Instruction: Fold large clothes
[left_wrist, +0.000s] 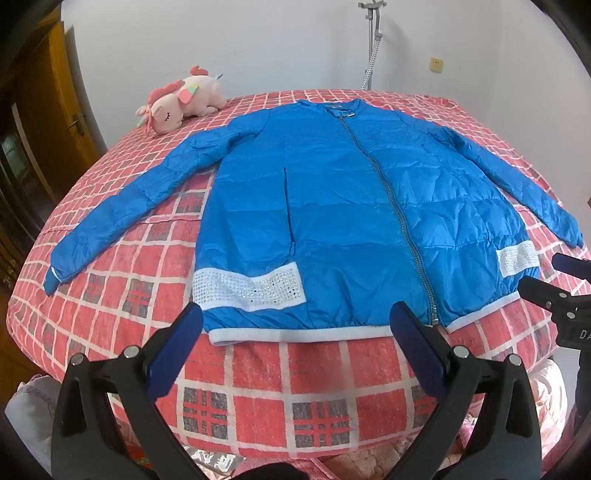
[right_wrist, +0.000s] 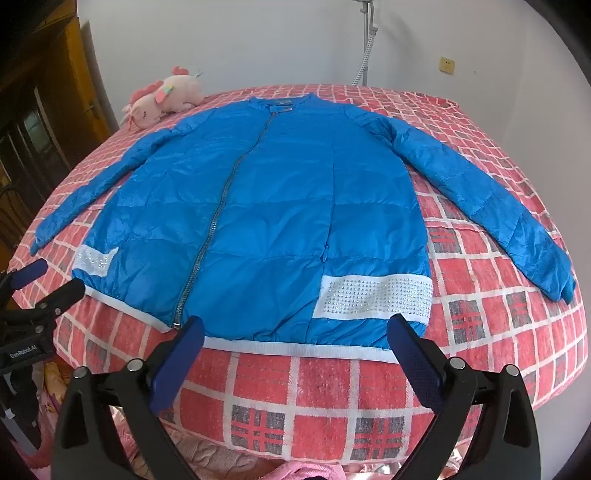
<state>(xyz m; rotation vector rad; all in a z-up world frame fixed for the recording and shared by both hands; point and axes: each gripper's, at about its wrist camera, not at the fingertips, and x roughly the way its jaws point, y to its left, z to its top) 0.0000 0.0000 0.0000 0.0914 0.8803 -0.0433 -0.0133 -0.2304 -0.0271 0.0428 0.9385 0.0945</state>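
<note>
A blue zip-up padded jacket (left_wrist: 332, 206) with white studded hem panels lies flat, front up, on the bed, sleeves spread out to both sides; it also shows in the right wrist view (right_wrist: 280, 206). My left gripper (left_wrist: 297, 321) is open and empty, just short of the jacket's white hem, left of the zip. My right gripper (right_wrist: 295, 332) is open and empty, just short of the hem, right of the zip. The right gripper also shows at the right edge of the left wrist view (left_wrist: 546, 277), and the left gripper at the left edge of the right wrist view (right_wrist: 48, 280).
The bed has a red, white and grey checked cover (left_wrist: 258, 398). A pink plush unicorn (left_wrist: 181, 103) lies at the far left corner of the bed. A wooden door (left_wrist: 48, 122) is on the left. A garment steamer pole (left_wrist: 373, 44) stands at the white wall behind.
</note>
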